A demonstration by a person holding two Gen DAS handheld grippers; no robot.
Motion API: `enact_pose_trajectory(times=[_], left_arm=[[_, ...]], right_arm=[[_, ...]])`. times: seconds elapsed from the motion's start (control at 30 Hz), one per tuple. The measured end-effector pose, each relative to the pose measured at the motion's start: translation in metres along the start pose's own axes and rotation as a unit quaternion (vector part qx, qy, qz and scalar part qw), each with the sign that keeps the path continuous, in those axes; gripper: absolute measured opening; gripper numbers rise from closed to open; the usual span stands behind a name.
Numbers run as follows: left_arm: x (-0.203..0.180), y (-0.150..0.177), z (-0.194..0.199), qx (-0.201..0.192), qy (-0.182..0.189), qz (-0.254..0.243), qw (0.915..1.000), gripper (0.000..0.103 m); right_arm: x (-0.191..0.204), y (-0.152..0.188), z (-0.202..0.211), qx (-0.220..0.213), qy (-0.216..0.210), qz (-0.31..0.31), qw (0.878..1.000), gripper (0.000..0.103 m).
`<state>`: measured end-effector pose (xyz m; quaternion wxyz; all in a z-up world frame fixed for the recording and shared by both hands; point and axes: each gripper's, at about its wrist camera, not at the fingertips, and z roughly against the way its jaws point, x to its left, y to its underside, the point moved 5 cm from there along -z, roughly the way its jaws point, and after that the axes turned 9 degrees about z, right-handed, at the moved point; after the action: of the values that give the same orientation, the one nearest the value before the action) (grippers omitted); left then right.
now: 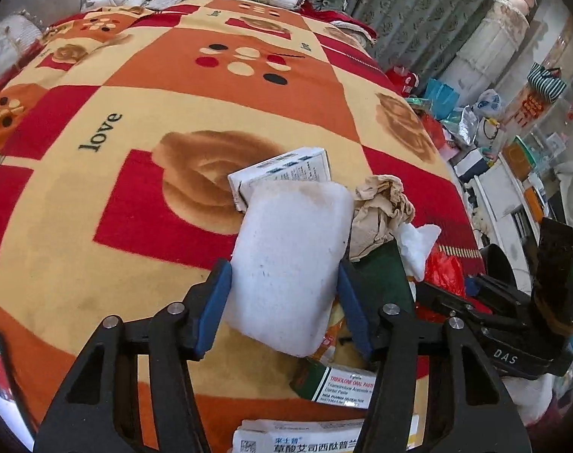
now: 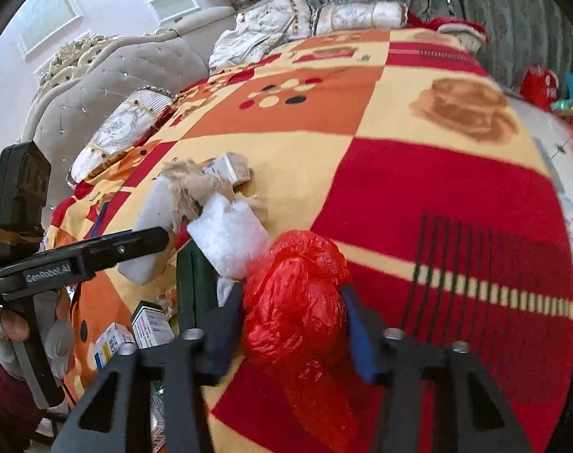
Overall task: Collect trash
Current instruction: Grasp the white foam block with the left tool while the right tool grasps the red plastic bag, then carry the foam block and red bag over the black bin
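The white foam block [image 1: 290,260] was pinched across its lower sides between the blue pads of the left gripper [image 1: 284,294], held just above the patterned blanket [image 1: 135,113]; it appeared light, stiff and crushable, best gripped on its flat flanks. The red plastic bag [image 2: 297,302] sat between the right gripper [image 2: 294,324] jaws, which closed lightly on it; judged soft, slippery, needing a bunched hold. Crumpled brown paper [image 1: 380,211] and medicine boxes [image 1: 343,385] lay beside.

- You have bright, soft daylight in both views, with only faint shadows.
- The blanket [image 1: 173,113] bulges like a ball, and your corners go black.
- Your right view looks smeared; the red bag [image 2: 297,302] is fuzzy.
- The window [image 2: 44,15] glows pale white.
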<state>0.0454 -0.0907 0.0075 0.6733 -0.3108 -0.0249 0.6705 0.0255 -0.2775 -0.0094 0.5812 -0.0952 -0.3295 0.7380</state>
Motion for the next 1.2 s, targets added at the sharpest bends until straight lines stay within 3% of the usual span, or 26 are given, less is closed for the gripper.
enact_pose_trajectory(times=[0.53,1.2], left_arm=[[-0.039,0.012,0.067,-0.062,0.009,-0.034,0.9975,0.053],[-0.128,0.05,0.068,-0.08,0.006,-0.105,0.9912,0.053]], right_arm=[[0.01,0.016,0.083,-0.072,0.013,-0.009,0.997,0.04],[-0.004,0.035,0.145,-0.107,0.051,-0.023,0.993,0.04]])
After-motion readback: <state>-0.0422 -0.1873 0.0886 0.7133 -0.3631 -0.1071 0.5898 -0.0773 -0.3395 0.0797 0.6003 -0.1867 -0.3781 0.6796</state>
